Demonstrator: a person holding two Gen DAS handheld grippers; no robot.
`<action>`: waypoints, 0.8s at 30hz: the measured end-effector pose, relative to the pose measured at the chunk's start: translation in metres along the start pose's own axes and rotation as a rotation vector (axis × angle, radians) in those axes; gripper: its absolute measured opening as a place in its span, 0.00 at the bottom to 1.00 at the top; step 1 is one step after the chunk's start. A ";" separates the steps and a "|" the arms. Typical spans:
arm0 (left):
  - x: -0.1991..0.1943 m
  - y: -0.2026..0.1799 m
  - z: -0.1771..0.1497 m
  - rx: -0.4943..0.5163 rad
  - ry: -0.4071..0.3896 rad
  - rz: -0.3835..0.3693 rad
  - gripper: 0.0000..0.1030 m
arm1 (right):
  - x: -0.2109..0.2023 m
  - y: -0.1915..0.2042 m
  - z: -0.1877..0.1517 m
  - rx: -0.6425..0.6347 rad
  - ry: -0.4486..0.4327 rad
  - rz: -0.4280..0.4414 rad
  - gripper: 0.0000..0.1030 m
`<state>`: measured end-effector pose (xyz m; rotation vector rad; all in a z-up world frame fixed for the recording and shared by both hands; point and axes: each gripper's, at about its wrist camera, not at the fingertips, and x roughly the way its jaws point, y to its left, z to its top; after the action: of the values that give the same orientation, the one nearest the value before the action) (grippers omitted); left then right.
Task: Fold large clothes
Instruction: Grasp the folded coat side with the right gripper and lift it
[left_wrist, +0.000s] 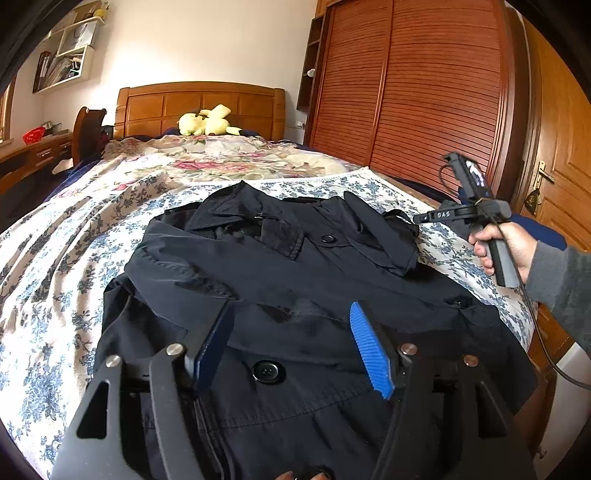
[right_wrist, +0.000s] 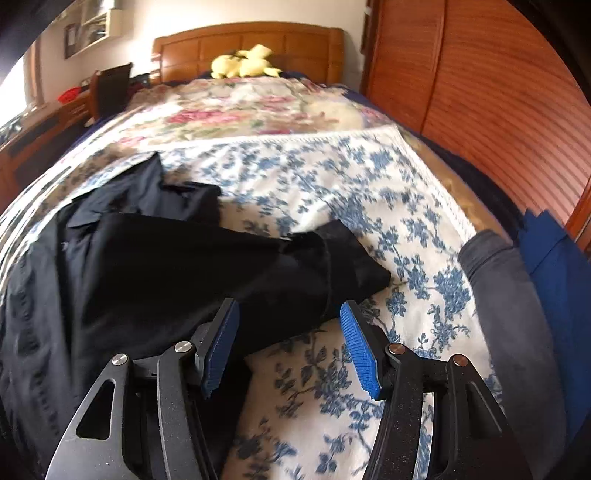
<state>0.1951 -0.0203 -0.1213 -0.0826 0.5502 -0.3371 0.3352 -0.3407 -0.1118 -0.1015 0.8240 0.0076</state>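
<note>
- Lying spread on the bed, the dark coat (left_wrist: 295, 280) runs lengthwise with the mattress: its collar (left_wrist: 236, 210) points toward the headboard (left_wrist: 201, 107), its hem toward the foot of the bed, below the cameras.
- One sleeve (right_wrist: 229, 258) is folded across, its cuff end reaching out over the blue-flowered sheet (right_wrist: 369, 184) toward the wardrobe side.
- A large black button (left_wrist: 268, 370) sits on the coat front, between the fingers of the left gripper (left_wrist: 293, 347).
- The left gripper hangs over the lower part of the coat, its jaws apart with nothing clamped between the blue pads.
- The right gripper (right_wrist: 290, 343) hovers over the sleeve's lower edge and the sheet, jaws also apart and holding nothing; this view is blurred.
- In the left view, a hand (left_wrist: 506, 251) in a grey sleeve holds the right gripper's handle beside the coat.
- Farther up lie a rose-patterned quilt (left_wrist: 229, 155) and a yellow plush toy (left_wrist: 207, 122) by the headboard; a wooden wardrobe (left_wrist: 424, 92) stands alongside.
</note>
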 end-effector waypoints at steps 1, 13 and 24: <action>0.000 0.001 0.000 -0.001 0.001 0.001 0.63 | 0.005 -0.002 0.000 0.008 0.007 -0.002 0.57; 0.012 -0.005 -0.004 0.020 0.034 -0.008 0.63 | 0.071 -0.027 -0.001 0.104 0.111 -0.016 0.57; 0.015 -0.006 -0.004 0.023 0.045 -0.014 0.63 | 0.099 -0.019 -0.007 0.036 0.175 -0.064 0.63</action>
<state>0.2028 -0.0313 -0.1314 -0.0564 0.5906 -0.3601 0.3980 -0.3632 -0.1878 -0.0951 0.9952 -0.0778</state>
